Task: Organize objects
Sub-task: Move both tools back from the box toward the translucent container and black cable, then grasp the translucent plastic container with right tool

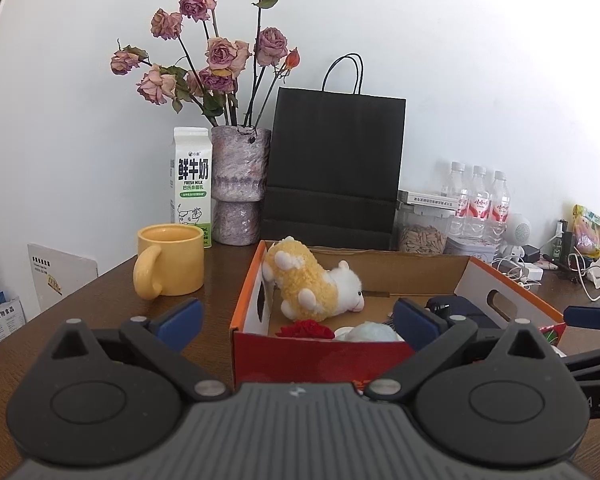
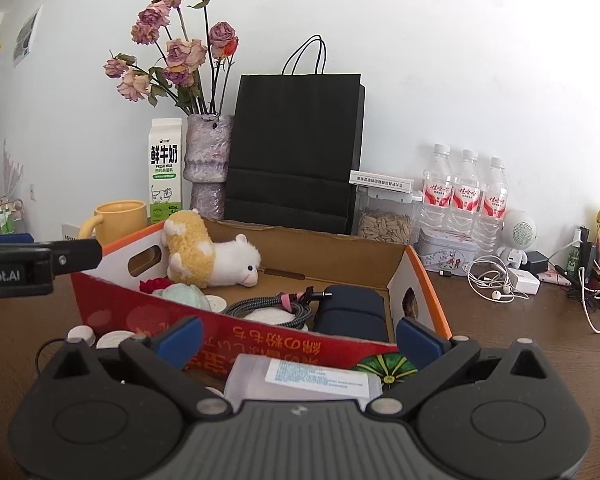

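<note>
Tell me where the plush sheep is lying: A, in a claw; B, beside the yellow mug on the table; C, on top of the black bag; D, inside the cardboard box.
D: the plush sheep lies on the floor of the open box, against its left wall.

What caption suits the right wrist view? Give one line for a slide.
Open right tongs face a cardboard box holding a plush sheep, coiled cable and navy pouch.
</note>
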Demonstrator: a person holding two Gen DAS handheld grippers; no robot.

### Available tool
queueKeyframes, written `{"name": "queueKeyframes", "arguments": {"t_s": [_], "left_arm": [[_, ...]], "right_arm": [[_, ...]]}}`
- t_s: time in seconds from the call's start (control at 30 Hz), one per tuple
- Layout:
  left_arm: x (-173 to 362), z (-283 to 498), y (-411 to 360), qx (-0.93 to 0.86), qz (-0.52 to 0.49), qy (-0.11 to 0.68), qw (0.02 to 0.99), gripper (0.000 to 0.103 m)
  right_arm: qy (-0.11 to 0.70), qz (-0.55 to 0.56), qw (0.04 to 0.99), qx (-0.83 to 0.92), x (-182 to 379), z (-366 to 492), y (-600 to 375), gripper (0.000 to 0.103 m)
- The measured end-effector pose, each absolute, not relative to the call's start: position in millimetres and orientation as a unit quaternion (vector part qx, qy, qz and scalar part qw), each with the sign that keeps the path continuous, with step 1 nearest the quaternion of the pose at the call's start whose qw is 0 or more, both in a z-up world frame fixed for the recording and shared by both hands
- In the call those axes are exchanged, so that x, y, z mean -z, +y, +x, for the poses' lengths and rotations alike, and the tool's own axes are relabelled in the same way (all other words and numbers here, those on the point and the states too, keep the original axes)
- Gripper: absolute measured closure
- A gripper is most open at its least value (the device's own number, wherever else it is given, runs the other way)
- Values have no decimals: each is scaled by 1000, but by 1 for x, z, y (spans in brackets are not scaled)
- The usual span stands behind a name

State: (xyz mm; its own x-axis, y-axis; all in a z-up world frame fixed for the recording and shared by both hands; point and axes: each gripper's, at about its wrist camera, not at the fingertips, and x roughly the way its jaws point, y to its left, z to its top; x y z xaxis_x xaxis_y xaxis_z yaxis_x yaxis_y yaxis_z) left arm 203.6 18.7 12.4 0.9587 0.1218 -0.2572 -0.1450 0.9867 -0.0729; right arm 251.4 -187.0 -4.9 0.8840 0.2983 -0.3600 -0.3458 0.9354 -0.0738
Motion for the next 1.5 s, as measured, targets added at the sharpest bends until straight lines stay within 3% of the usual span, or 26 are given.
{"name": "queueKeyframes", "arguments": {"t_s": [0.83, 1.5], "left_arm": [[18, 171, 24, -52, -46, 217, 974, 0], [22, 176, 29, -43, -65, 240, 968, 0]], "right_arm": [[223, -57, 966, -121, 31, 218, -202, 0], [276, -15, 956, -98, 39, 265, -181, 0]]}}
